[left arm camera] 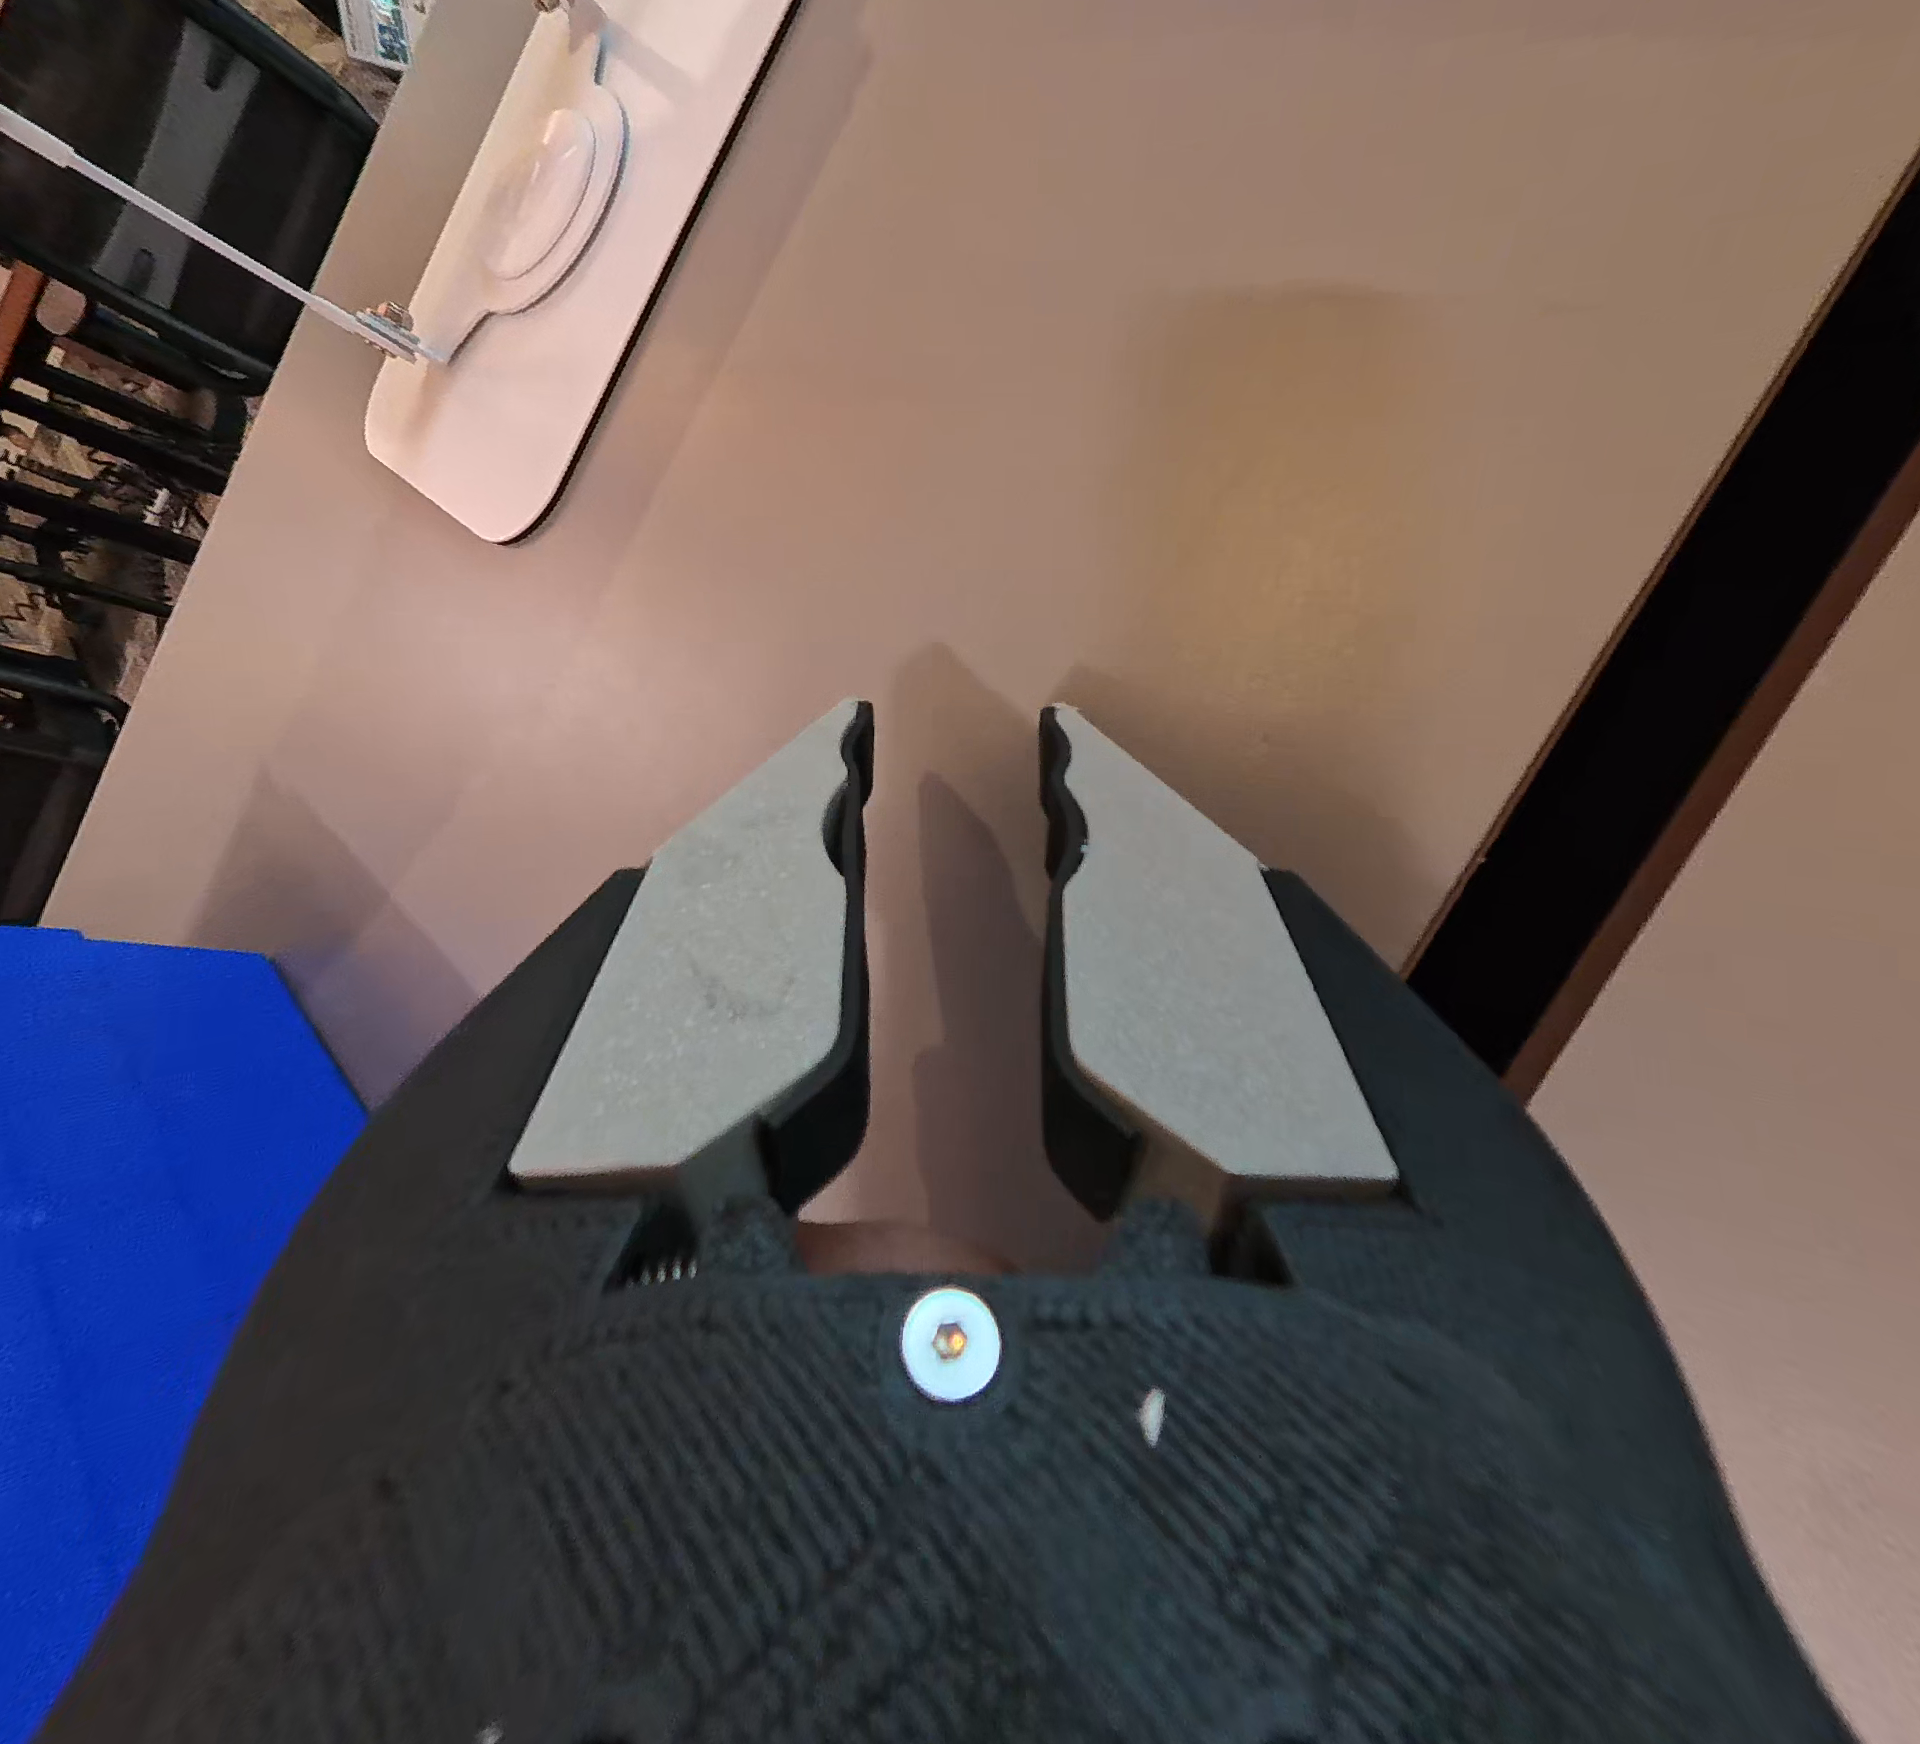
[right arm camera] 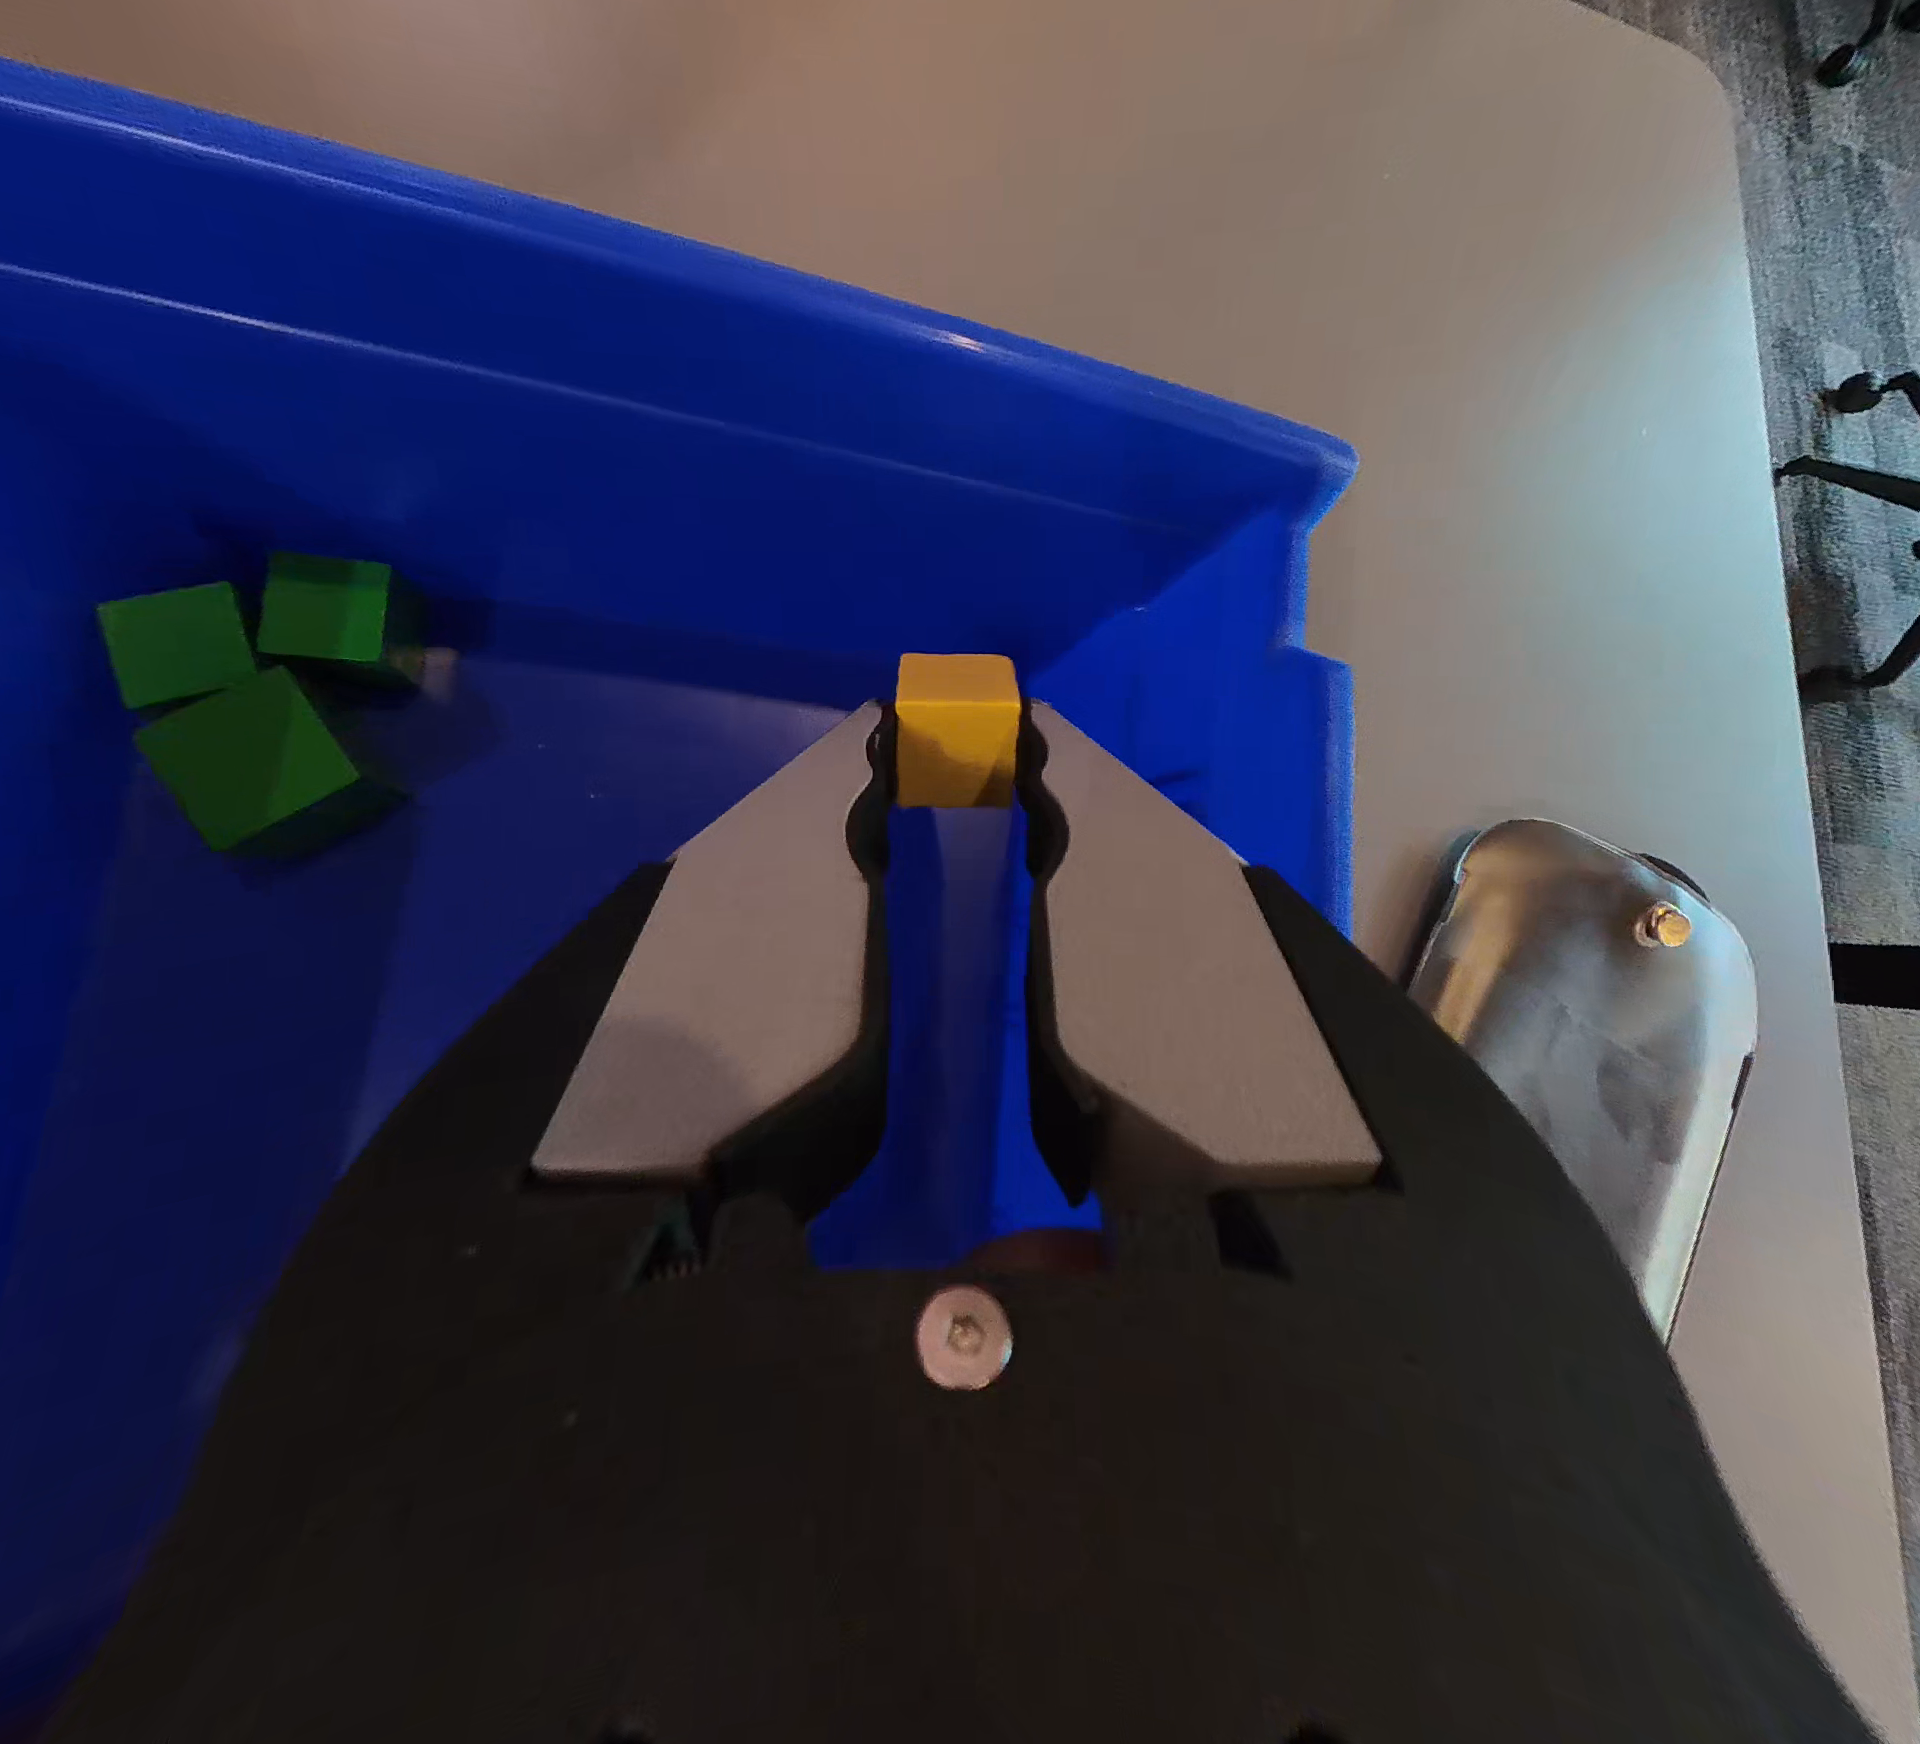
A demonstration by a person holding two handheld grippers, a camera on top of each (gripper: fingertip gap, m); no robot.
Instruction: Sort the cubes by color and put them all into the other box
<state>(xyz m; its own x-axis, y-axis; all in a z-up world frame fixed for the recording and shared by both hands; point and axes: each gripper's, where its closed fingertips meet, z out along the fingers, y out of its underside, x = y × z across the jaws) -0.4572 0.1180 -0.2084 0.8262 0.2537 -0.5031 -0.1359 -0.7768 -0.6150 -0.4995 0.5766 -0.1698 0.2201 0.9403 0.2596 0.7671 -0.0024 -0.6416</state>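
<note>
Right wrist view, close up: the black right gripper with grey finger plates [right arm camera: 956, 738] is clenched on a small yellow cube [right arm camera: 954, 728], one fingertip on each side of it. The cube is held at the tips, inside the big blue plastic box [right arm camera: 623, 406], near the box's far right corner. Can't tell if the cube touches the box floor. Over to the left, on the box floor, three small green cubes [right arm camera: 244, 692] sit bunched together, touching or nearly so (one is turned at an angle). Just outside the box on the right lies a shiny silver metal plate with a bolt [right arm camera: 1590, 1029]. It rests on the smooth grey-brown table [right arm camera: 1143, 136]. Past the table edge are dark chair legs on grey carpet [right arm camera: 1860, 11] & a bit of something orange-red.

Left wrist view, close up: the black left gripper with grey finger plates [left arm camera: 956, 728] is released, w/ a gap between its tips and nothing in it. It hangs over bare table. A blue box corner [left arm camera: 135, 1175] shows at the lower left. Farther off, a flat white stand base with thin metal bars [left arm camera: 592, 219] sits on the table.
</note>
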